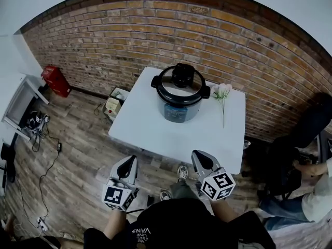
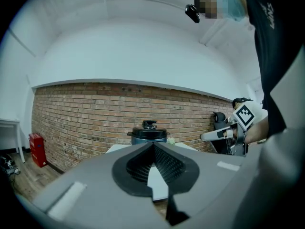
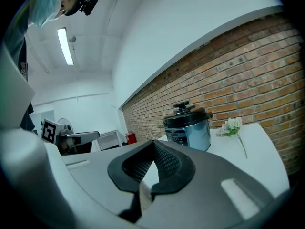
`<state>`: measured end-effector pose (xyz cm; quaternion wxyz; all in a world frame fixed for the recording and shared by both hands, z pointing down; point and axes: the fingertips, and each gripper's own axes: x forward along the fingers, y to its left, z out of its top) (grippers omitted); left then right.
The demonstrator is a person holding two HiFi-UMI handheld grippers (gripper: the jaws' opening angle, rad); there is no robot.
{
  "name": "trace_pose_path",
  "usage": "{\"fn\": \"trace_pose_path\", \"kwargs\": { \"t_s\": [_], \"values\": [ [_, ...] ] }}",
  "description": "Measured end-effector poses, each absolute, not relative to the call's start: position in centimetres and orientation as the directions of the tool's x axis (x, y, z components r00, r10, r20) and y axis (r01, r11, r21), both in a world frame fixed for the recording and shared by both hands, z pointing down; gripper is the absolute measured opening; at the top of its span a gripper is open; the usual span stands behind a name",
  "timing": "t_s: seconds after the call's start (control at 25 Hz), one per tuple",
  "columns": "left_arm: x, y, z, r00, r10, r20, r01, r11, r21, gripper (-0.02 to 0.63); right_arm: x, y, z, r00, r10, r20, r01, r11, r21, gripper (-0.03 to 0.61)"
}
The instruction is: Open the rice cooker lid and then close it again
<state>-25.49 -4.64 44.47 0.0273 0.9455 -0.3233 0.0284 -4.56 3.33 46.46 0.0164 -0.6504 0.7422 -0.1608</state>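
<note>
Well back from the rice cooker [image 1: 179, 110], whose lid [image 1: 171, 86] is on as before opening or after closing, left gripper [image 1: 133, 158] and right gripper [image 1: 197, 153] have fingers [image 2: 167, 165] shut, empty.

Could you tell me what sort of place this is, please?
Probably an indoor recording room rather than a kitchen: a lone white table by a brick wall, with cables across the wooden floor.

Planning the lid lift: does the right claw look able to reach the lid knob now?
Probably yes: only bare table lies between the right claw and the cooker, and the knob stands exposed; the flower lies aside. It is shut, though.
</note>
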Motion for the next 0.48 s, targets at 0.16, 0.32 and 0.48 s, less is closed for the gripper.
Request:
{"fn": "trace_pose_path", "kwargs": {
  "t_s": [0.16,0.32,0.48],
  "values": [
    [-25.04,-4.45,44.20,0.798,-0.599,0.068,-0.602,-0.799,0.015,0.002,-4.52,3.23,46.47,-0.157,-0.972,0.178,-0.960,0.108,-0.257,0.005],
    [-24.83,-4.27,44.11,0.799,-0.597,0.072,-0.599,-0.801,0.007,0.002,-4.56,3.16,46.32,-0.163,-0.971,0.173,-0.960,0.115,-0.256,0.005],
    [-24.66,-4.47,43.90,0.797,-0.603,0.037,-0.602,-0.798,-0.015,0.002,-4.39,3.15,46.39,-0.157,-0.973,0.170,-0.960,0.110,-0.256,0.005]
  ]
}}
